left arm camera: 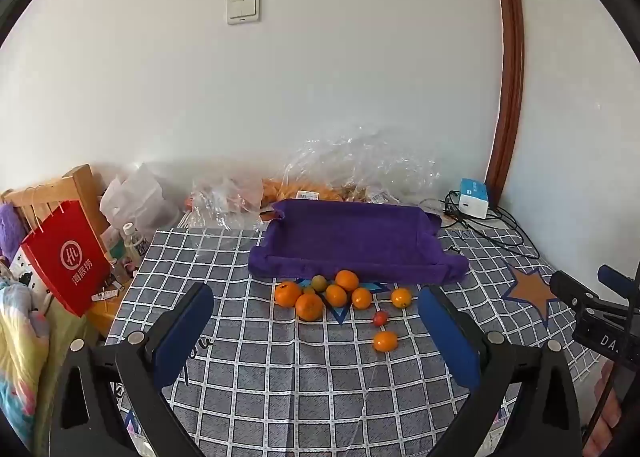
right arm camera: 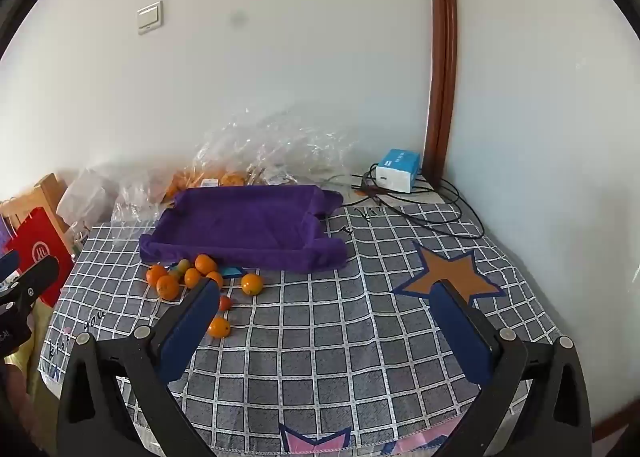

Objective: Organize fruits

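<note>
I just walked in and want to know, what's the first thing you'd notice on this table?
A cluster of small round orange fruits sits on the grey checked tablecloth, just in front of an empty purple soft fabric tray. One small red fruit lies apart, nearer the camera. Both open grippers' blue padded fingers frame the scene, holding nothing.

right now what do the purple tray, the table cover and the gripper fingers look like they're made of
The purple tray looks like soft plush fabric: matte, fuzzy, with slumped rounded walls. The table cover seems to be woven cloth, grey with a white grid, since it wrinkles and shows a stitched hem. The left gripper fingers look like black hard plastic faced with matte blue pads, possibly foam or rubber.
</note>
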Motion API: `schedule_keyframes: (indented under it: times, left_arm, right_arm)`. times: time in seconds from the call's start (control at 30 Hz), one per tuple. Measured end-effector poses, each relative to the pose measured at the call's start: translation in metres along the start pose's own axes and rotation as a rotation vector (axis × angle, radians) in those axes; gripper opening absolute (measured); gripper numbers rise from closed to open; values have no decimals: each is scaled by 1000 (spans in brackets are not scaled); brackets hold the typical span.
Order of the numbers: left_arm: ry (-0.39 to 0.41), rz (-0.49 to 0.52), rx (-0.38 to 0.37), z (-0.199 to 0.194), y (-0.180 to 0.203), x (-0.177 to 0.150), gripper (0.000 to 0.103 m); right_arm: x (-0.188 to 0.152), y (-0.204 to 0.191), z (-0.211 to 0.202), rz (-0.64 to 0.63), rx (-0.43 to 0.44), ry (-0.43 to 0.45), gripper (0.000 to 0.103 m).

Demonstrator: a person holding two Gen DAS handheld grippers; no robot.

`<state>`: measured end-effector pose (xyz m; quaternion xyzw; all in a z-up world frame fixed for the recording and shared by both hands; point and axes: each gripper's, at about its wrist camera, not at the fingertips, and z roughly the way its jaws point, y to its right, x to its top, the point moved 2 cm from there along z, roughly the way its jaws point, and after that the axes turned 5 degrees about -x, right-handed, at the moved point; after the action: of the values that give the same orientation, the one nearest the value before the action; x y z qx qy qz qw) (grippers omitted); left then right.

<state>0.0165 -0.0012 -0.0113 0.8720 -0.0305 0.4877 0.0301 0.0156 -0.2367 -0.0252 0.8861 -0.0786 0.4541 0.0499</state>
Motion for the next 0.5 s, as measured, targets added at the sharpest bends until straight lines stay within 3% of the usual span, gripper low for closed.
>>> schedule_keyframes:
  times: [0.5]
  left_arm:
    - [-6,-20,-16,2,-3,0,103]
  right_arm:
    - [-6,-7,-5,-64,-43,-2,103]
